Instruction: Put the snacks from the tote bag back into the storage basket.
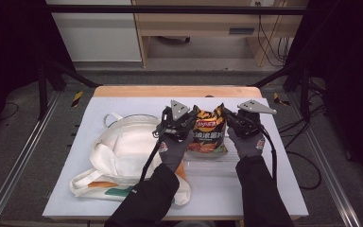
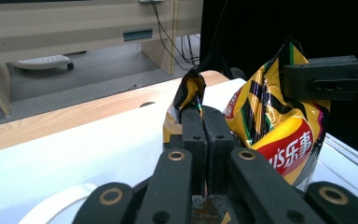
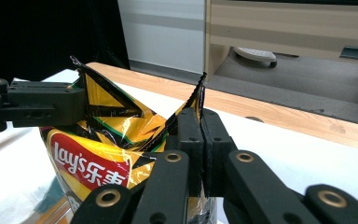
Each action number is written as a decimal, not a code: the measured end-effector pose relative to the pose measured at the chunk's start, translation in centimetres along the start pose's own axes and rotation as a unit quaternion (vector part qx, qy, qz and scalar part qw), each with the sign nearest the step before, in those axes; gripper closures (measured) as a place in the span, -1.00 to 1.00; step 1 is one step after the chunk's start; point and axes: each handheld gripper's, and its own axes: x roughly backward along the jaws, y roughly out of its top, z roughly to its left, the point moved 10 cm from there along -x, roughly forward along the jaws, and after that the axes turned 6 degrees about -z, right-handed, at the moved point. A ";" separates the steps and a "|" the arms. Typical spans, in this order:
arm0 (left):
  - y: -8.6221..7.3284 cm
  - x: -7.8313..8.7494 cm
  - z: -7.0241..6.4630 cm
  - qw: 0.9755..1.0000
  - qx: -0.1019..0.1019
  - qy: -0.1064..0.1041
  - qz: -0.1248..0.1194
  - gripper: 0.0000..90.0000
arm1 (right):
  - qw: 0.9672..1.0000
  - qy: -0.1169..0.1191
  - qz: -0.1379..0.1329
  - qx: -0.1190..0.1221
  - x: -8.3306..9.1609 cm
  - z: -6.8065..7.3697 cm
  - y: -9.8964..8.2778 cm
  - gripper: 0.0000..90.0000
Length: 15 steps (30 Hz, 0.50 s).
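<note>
My left tongs (image 1: pixel 187 119) and right tongs (image 1: pixel 228 117) are both clenched on the top corners of a yellow-and-black foil crisp bag (image 1: pixel 208 134), which stands upright between them on the pale blue worktop (image 1: pixel 274 161). My gloved hands rise from below, either side of the bag. A white cloth backpack (image 1: pixel 123 151) lies just left.

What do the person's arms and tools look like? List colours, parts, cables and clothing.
Both sleeves are black. The gloves are grey with black fingertips and a small red mark at the cuff. The left tool and right tool are black, each topped by a grey three-cornered plate, with brass-ringed pivots on the linkage. A black cable trails from each.
</note>
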 end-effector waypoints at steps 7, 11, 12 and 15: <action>-0.1 -0.2 0.2 1.000 0.000 0.008 0.002 0.91 | 1.000 -0.006 0.004 0.002 -0.3 0.0 -0.2 0.91; 0.0 -0.1 0.5 1.000 0.005 0.009 0.000 0.81 | 1.000 -0.012 0.001 0.004 -0.5 0.0 -0.2 0.79; 0.0 -0.1 0.5 1.000 0.005 0.009 0.000 0.79 | 1.000 -0.012 0.001 0.004 -0.5 0.0 -0.2 0.79; 0.3 0.2 0.8 1.000 0.010 0.007 -0.010 0.61 | 1.000 -0.014 -0.010 0.007 -0.6 -0.1 0.0 0.56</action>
